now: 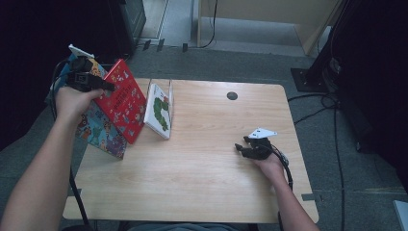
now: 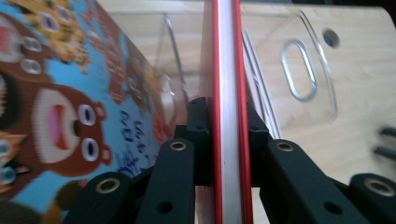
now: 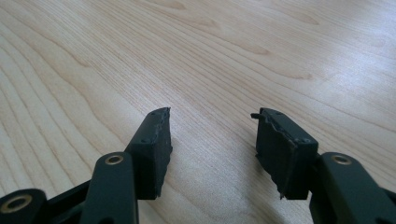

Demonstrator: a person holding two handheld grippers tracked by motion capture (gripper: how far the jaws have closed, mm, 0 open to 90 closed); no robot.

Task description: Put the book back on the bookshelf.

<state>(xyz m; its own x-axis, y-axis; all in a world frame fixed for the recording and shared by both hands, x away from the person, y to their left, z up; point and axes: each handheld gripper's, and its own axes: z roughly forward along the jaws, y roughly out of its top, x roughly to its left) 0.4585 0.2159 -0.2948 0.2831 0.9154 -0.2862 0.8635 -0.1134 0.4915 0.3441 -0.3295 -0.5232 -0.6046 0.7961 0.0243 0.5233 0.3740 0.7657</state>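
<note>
Left gripper [image 2: 227,140] clamped on thin red hardcover picture book [image 1: 122,98] beside clear acrylic stand [image 2: 303,70]; could tip sideways if loosened. Right gripper [image 3: 212,149] wide apart, empty.

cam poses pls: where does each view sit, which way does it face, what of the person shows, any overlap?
High view: above the person's side, facing forward and down on the table; both forearms, left gripper, right gripper.
Left gripper view: along jaws clamping the red book.
Right gripper view: low over bare wood, jaws apart.
Shared: the red book, high and left gripper views.
</note>
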